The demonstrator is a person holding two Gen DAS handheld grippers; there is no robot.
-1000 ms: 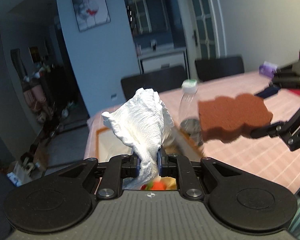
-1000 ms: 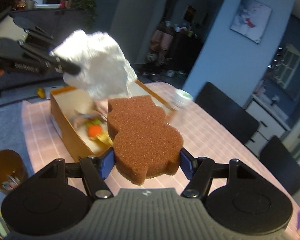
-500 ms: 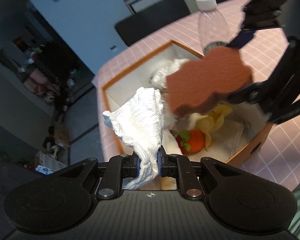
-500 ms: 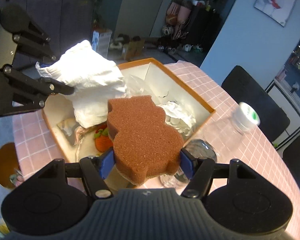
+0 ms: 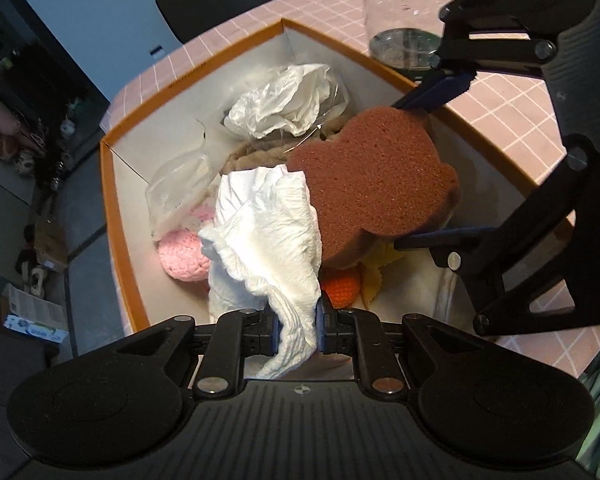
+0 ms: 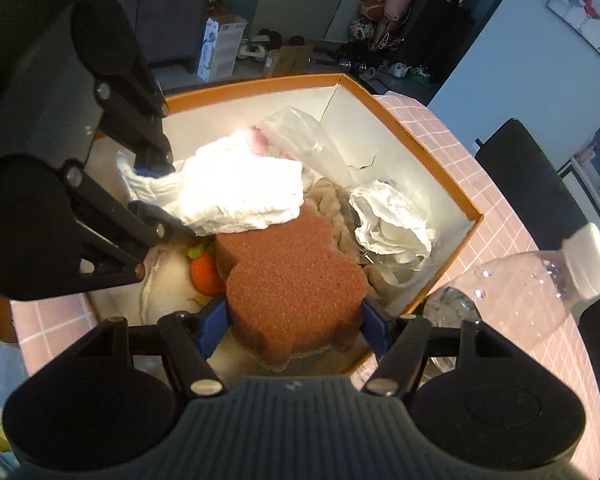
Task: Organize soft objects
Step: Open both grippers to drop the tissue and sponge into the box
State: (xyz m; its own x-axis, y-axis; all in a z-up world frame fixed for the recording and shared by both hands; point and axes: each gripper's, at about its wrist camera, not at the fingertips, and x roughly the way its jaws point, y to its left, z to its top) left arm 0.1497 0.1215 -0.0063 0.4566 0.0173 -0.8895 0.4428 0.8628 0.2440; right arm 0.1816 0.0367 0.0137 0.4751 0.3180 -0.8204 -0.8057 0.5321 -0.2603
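My left gripper point(image 5: 298, 330) is shut on a crumpled white cloth point(image 5: 266, 236) and holds it over the open orange box point(image 5: 116, 200). My right gripper point(image 6: 294, 326) is shut on a brown bear-shaped sponge point(image 6: 288, 276), also inside the box opening, beside the cloth point(image 6: 236, 192). The sponge point(image 5: 380, 184) shows in the left wrist view with the right gripper point(image 5: 424, 160) around it. The box point(image 6: 432, 148) holds a pink knitted piece point(image 5: 180, 258), an orange knitted strawberry point(image 6: 204, 274), a tan knitted item point(image 6: 336, 208) and crumpled plastic bags point(image 5: 288, 102).
A clear plastic bottle point(image 6: 536, 292) with a white cap stands on the pink checked tablecloth point(image 6: 512, 220) right beside the box. Dark chairs point(image 6: 528, 176) stand behind the table. The floor beyond holds boxes and clutter.
Both grippers have come down from above the table into the box opening, carrying the cloth and the sponge with them. Both are lower and closer to the contents.
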